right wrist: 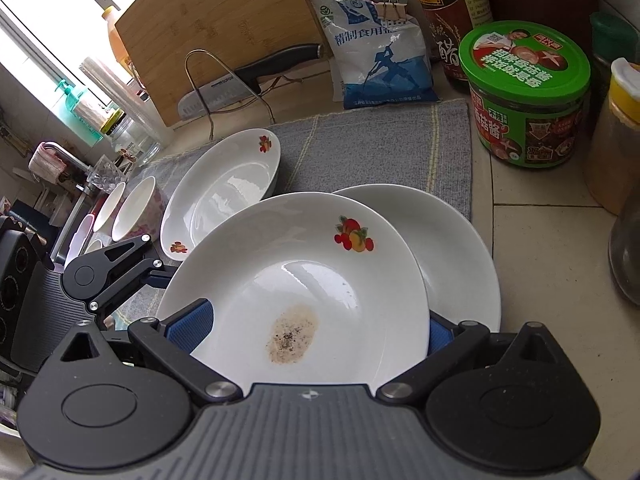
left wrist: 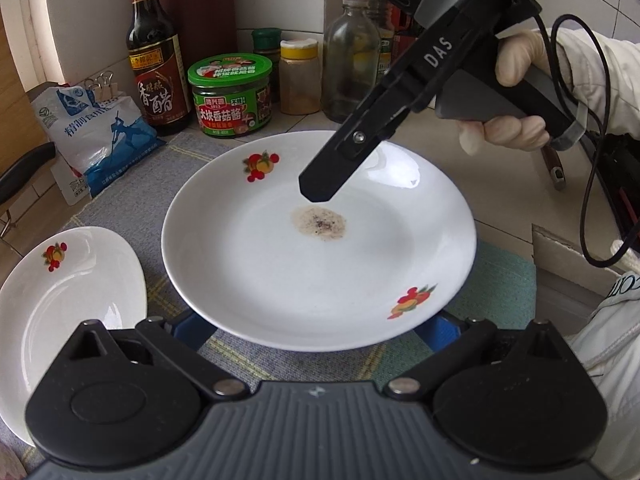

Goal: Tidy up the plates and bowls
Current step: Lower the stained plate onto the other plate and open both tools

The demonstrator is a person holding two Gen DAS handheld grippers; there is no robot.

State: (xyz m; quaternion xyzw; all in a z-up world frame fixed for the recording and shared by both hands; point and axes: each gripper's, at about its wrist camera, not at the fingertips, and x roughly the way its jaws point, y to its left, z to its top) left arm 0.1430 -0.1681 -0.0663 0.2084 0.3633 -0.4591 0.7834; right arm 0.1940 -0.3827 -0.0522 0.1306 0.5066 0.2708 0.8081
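Plates are spread over a grey mat [right wrist: 372,140]. One fruit-printed plate [left wrist: 320,240], marked by a brown speckled stain [left wrist: 319,224] at its centre, is seen at frame centre over a second white plate [right wrist: 460,248]. Its near rim is clamped by the left gripper [left wrist: 316,332]. The right gripper [right wrist: 308,332] is spread wide around the same plate. Another plate [right wrist: 224,188] and two empty bowls [right wrist: 128,208] are seen at left.

Right tongs [left wrist: 316,192]: matte black body marked "DAS" in white, silver screw, grey handle, black cable; left tongs [left wrist: 316,332]: grey ribbed housing, black linkage arms with silver pivot pins, blue finger pads [left wrist: 442,330]; gloved hand [left wrist: 508,96] whitish, sleeve [left wrist: 600,68] cream.
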